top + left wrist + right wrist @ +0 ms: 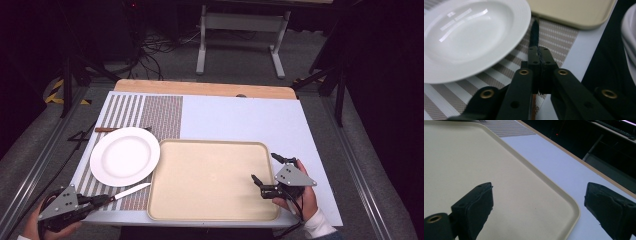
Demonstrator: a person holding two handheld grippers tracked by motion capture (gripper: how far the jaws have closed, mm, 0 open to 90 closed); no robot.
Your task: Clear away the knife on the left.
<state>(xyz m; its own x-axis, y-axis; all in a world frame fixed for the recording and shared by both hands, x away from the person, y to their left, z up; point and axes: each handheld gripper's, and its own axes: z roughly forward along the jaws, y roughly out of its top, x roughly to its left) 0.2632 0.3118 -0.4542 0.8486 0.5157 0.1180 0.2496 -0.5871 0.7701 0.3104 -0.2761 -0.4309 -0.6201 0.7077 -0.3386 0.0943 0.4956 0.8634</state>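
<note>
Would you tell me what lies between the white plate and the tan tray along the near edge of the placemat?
In the high view, the knife lies there, its blade pointing toward the tray, below the plate; the left gripper grips its handle.

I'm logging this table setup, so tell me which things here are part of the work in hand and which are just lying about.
In the job:
- knife, clamped between the left gripper fingers
- white plate beside it
- striped placemat under both
- beige tray, its corner straddled by the open right gripper

Lying about:
- brown-handled utensil behind the plate
- cables on the floor
</note>
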